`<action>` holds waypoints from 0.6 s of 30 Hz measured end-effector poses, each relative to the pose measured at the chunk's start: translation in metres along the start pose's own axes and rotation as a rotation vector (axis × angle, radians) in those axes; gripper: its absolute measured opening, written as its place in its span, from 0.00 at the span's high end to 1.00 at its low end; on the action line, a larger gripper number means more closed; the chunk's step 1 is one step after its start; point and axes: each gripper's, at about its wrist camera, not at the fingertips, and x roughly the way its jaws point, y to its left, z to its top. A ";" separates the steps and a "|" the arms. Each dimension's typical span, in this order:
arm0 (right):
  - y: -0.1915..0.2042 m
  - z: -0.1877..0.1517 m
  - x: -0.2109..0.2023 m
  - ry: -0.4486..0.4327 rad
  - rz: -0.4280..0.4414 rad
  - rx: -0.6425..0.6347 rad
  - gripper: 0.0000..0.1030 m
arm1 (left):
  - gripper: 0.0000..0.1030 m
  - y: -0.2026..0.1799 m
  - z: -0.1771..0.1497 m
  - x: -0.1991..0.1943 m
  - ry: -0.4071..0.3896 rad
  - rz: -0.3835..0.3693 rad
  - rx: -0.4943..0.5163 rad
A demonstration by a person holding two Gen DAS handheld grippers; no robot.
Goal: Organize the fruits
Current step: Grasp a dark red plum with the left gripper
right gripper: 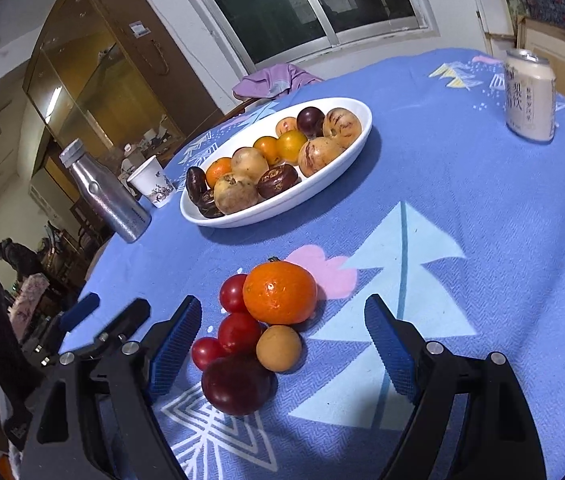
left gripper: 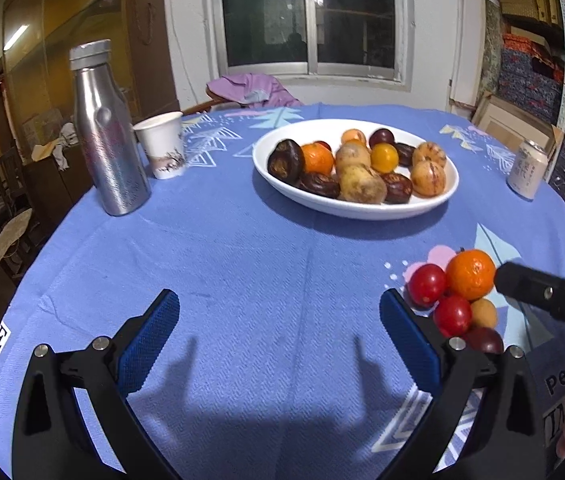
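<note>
A white oval plate (left gripper: 270,174) (right gripper: 356,142) of mixed fruit stands in the middle of the blue tablecloth. Nearer me lies a loose cluster: an orange mandarin (left gripper: 470,274) (right gripper: 279,293), three red tomatoes (right gripper: 239,332), a small tan fruit (right gripper: 278,348) and a dark plum (right gripper: 236,386). My right gripper (right gripper: 282,356) is open, its blue pads either side of the tan fruit and plum, touching neither. My left gripper (left gripper: 280,344) is open over bare cloth, with the cluster just right of its right finger (left gripper: 410,340).
A steel bottle (left gripper: 108,132) and a paper cup (left gripper: 161,144) stand at the left of the table. A drink can (left gripper: 526,170) (right gripper: 529,96) is at the far right. A purple garment (left gripper: 250,88) hangs behind the table, under a window.
</note>
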 end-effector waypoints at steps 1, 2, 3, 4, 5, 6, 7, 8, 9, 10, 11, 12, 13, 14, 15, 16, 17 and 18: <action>-0.002 0.001 0.000 0.004 0.011 0.015 0.19 | 0.05 -0.003 -0.001 0.001 0.007 -0.011 0.012; -0.004 0.001 0.000 0.007 0.018 0.028 0.19 | 0.05 -0.005 -0.001 0.001 0.010 -0.016 0.022; -0.005 0.002 0.000 0.010 0.026 0.041 0.19 | 0.05 -0.007 -0.002 0.001 0.011 -0.019 0.032; -0.007 0.002 0.000 0.013 0.035 0.057 0.19 | 0.05 -0.010 -0.003 0.002 0.014 -0.022 0.043; -0.010 0.002 0.000 0.018 0.043 0.074 0.19 | 0.05 -0.012 -0.004 0.002 0.017 -0.033 0.053; -0.011 0.003 0.000 0.020 0.045 0.087 0.19 | 0.05 -0.015 -0.005 0.001 0.019 -0.050 0.061; -0.014 0.003 0.000 0.021 0.044 0.106 0.19 | 0.05 -0.017 -0.005 0.000 0.019 -0.068 0.069; -0.016 0.003 0.000 0.024 0.045 0.119 0.19 | 0.05 -0.020 -0.006 -0.002 0.017 -0.087 0.081; -0.019 0.003 -0.001 0.028 0.052 0.138 0.19 | 0.05 -0.025 -0.008 -0.004 0.012 -0.107 0.103; -0.022 0.003 -0.001 0.030 0.057 0.155 0.19 | 0.05 -0.030 -0.009 -0.007 0.005 -0.123 0.124; -0.024 0.003 -0.002 0.031 0.061 0.172 0.18 | 0.05 -0.035 -0.010 -0.009 -0.004 -0.141 0.147; -0.026 0.003 -0.002 0.032 0.065 0.190 0.18 | 0.05 -0.041 -0.012 -0.013 -0.018 -0.161 0.177; -0.029 0.004 -0.003 0.033 0.068 0.203 0.18 | 0.05 -0.046 -0.015 -0.017 -0.032 -0.174 0.202; -0.031 0.004 -0.004 0.033 0.074 0.217 0.18 | 0.05 -0.052 -0.017 -0.022 -0.051 -0.187 0.229; -0.033 0.004 -0.005 0.033 0.080 0.230 0.18 | 0.05 -0.057 -0.019 -0.026 -0.072 -0.200 0.253; -0.034 0.004 -0.005 0.033 0.083 0.238 0.18 | 0.05 -0.062 -0.021 -0.032 -0.095 -0.214 0.280; -0.035 0.005 -0.006 0.032 0.086 0.246 0.18 | 0.04 -0.067 -0.023 -0.035 -0.114 -0.224 0.305; -0.036 0.005 -0.007 0.030 0.089 0.251 0.18 | 0.04 -0.073 -0.025 -0.038 -0.126 -0.227 0.330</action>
